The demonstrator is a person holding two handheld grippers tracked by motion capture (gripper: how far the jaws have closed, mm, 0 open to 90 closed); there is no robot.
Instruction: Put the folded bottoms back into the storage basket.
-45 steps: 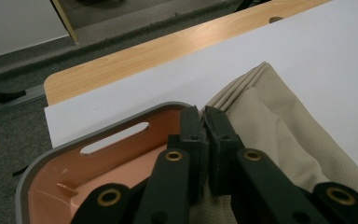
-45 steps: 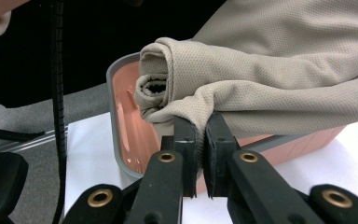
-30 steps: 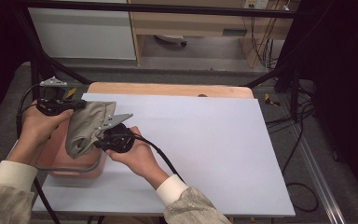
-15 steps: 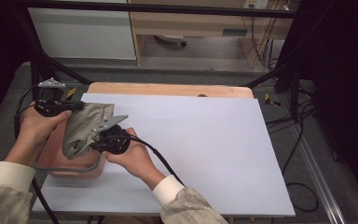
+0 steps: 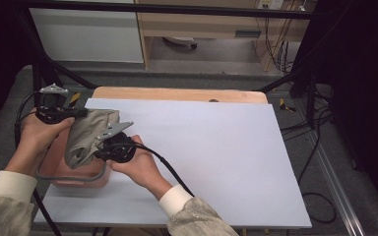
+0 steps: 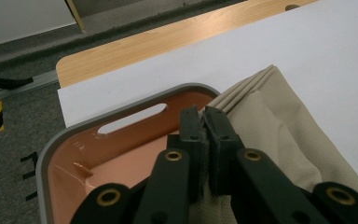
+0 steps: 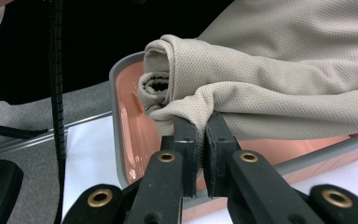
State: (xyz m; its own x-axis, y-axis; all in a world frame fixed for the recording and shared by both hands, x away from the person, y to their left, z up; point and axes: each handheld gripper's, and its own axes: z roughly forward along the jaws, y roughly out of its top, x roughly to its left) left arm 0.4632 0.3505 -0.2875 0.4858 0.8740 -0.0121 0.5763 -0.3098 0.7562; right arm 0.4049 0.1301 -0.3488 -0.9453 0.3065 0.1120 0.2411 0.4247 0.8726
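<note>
The left gripper point(image 5: 81, 112) is pinching the far edge of the folded beige mesh-knit cloth point(image 5: 89, 135), fingers point(image 6: 192, 135) clamped tight on it. The cloth has been drifting slightly left, now hanging over the salmon-pink plastic basket with a grey rim point(image 5: 69, 178) at the worktop's point(image 5: 216, 147) left edge. The right gripper point(image 5: 102, 147) is likewise clamping the near fold, so lowering in likely comes next.
</note>
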